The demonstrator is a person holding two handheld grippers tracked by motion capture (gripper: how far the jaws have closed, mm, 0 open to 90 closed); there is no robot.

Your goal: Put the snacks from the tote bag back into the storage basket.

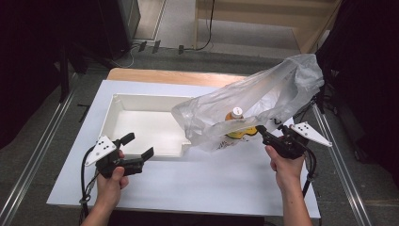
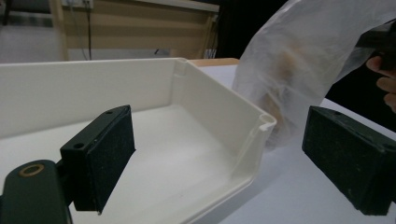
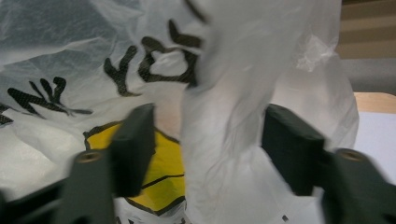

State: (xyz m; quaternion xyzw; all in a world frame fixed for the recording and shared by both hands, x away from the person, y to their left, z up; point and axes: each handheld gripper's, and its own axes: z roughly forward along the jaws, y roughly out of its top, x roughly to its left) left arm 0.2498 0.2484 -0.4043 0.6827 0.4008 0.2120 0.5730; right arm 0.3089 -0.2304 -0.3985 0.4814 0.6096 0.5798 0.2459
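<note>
Holding left tongs (image 1: 139, 146) spread and empty at my near edge of white tray (image 1: 141, 101), ready to assist. Plastic bag (image 1: 254, 101) with yellow bottle (image 1: 236, 123) sits on bench (image 1: 197, 179) right of tray. Right tongs (image 1: 261, 130) spread around bag fold, not yet pinching.

Left gripper (image 1: 139, 146): black body, two flat rectangular black jaws with matte pads and screw holes showing; a brass-ringed hole sitting on the near arm; a grey three-cornered plate (image 1: 100, 149) with dark dots riding on top; a black cable (image 1: 84, 176) trailing from the rear.

Right gripper (image 1: 260, 129): black body, matching dark jaws, grey dotted plate (image 1: 311, 132), black cable (image 1: 309, 176) hanging below.

Forearms: showing bare, no sleeves.
</note>
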